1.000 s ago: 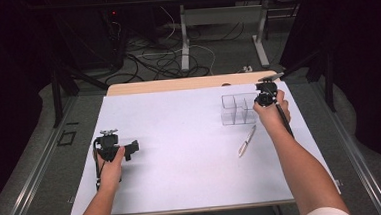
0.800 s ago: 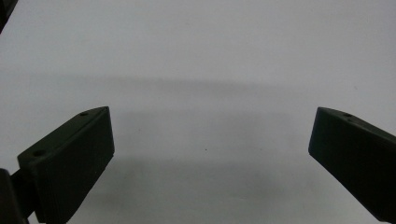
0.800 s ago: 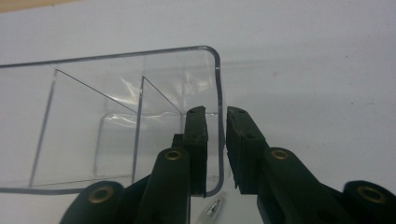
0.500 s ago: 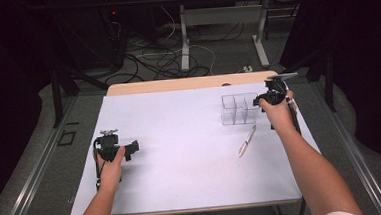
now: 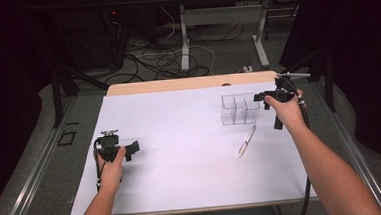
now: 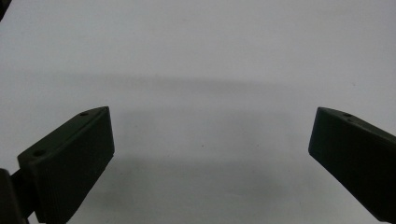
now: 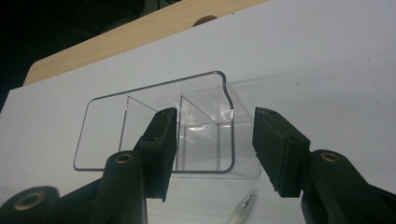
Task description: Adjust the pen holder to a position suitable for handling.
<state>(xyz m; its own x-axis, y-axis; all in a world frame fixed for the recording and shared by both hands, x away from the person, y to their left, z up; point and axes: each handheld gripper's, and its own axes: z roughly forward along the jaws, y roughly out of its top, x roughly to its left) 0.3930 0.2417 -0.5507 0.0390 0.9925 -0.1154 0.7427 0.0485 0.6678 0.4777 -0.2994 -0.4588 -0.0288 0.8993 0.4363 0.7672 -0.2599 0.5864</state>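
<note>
1. Right gripper [image 7: 215, 149]: jaws parted to a moderate gap, with nothing between them. In the high view the right gripper [image 5: 270, 96] is held in the person's right hand [image 5: 286, 112], above the table and just to the right of the clear organiser.
2. Clear organiser [image 7: 154, 126]: a transparent plastic tray with partitions that divide it into compartments. Seen from the right gripper view, it sits directly ahead of the jaws; its nearest rounded corner falls in the gap between them. Contact between jaws and tray cannot be confirmed. In the high view the clear organiser [image 5: 239, 109] stands upright on the white sheet [image 5: 190, 137].
3. Pen [image 5: 246, 140]: a slim, light-coloured pen lying flat on the white sheet, just in front of the clear organiser on the person's side and apart from it. In the right gripper view the pen [image 7: 243, 205] has one end pointing towards the organiser's near wall.
4. Left gripper [image 6: 210, 158]: jaws spread wide, holding nothing; plain white sheet lies between and beyond them. In the high view the left gripper [image 5: 131, 150] is held in the left hand [image 5: 111, 167], well apart from the clear organiser, towards the opposite side of the sheet.
5. Table [image 5: 187, 82]: a strip of its wooden top shows beyond the far edge of the white sheet, behind the clear organiser.
</note>
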